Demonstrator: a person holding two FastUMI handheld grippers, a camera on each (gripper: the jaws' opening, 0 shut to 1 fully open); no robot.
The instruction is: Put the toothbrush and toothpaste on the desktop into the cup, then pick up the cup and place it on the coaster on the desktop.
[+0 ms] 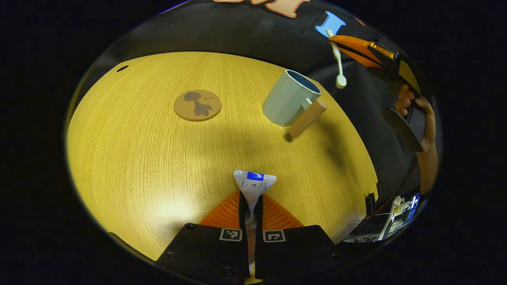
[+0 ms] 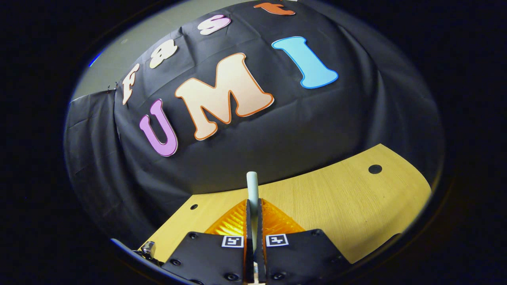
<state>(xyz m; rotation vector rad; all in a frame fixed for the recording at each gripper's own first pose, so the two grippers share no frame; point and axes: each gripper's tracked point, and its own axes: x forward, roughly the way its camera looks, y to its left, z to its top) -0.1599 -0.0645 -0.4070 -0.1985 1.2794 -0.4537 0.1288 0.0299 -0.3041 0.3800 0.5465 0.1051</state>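
Yellow wood table [image 1: 130,158] holds the cup [image 1: 291,99] and coaster [image 1: 197,105]; left tool [image 1: 251,206] pinches the toothpaste [image 1: 253,184], right tool [image 2: 252,215] squeezes the toothbrush [image 2: 252,188] up high, ready to drop in

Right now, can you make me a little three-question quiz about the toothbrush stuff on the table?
1. True or false: the cup is standing on the coaster.
2. What is the left gripper squeezing? A) toothpaste tube B) toothbrush C) coaster
3. Fill in: the right gripper holds the ______ up in the air, above the cup.

Key
1. False. The cup stands on the bare desk, apart from the coaster.
2. A. The toothpaste tube sits between its fingers.
3. Toothbrush; the left gripper view shows it hanging head down near the cup.
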